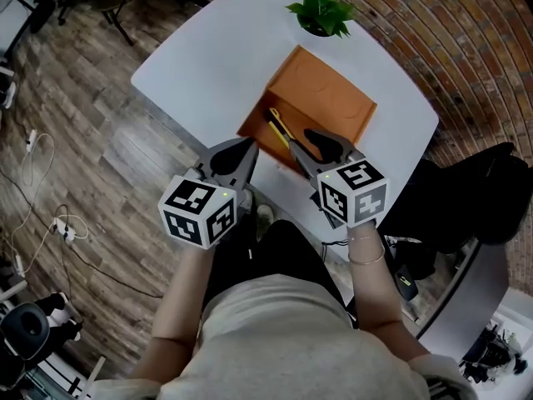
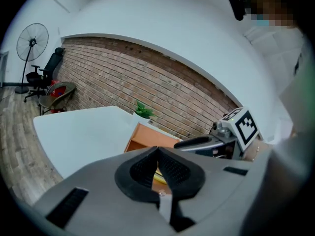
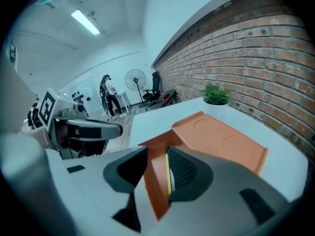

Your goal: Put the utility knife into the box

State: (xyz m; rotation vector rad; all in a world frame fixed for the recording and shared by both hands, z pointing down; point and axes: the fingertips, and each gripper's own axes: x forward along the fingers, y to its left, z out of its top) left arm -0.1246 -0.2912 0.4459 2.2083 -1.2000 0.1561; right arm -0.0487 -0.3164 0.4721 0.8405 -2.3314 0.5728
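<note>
The orange box (image 1: 260, 117) stands on the white table (image 1: 196, 65) with its lid (image 1: 329, 90) folded back. The yellow utility knife (image 1: 279, 128) lies inside the box along its near wall. My right gripper (image 1: 315, 147) hovers over the box's near right corner, open, with nothing between its pads. In the right gripper view the right gripper (image 3: 156, 154) frames the box wall (image 3: 155, 181), and a yellow sliver of the knife (image 3: 170, 177) shows there. My left gripper (image 1: 248, 150) is held just left of the box, shut and holding nothing. In its own view the left gripper (image 2: 157, 152) has its tips touching.
A small potted plant (image 1: 323, 11) stands beyond the box at the table's far edge. A black chair (image 1: 491, 186) is on the right, past the table. Wooden floor with cables (image 1: 58, 223) lies to the left. A standing fan (image 2: 32, 41) is far off by the brick wall.
</note>
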